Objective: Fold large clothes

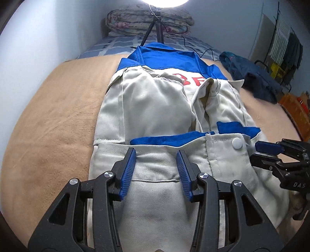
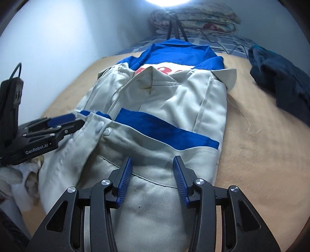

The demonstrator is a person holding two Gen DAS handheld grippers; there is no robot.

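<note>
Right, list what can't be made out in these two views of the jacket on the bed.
- Red lettering: left wrist view, partly covered by the folded sleeve; also in the right wrist view.
- Jacket hem: both views, hidden under the gripper bodies, cut off by the bottom edge.
- Left gripper: right wrist view, blurred; the grip cannot be told.
- Dark garment: right wrist view, cut off by the right edge.
- Lamp: overexposed, cut off at the top.

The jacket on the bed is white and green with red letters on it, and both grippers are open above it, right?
Not green. The jacket is off-white with blue panels, as the left wrist view shows. The rest holds: red letters mark it, it lies on the bed, and the left gripper and right gripper are open over it.
</note>
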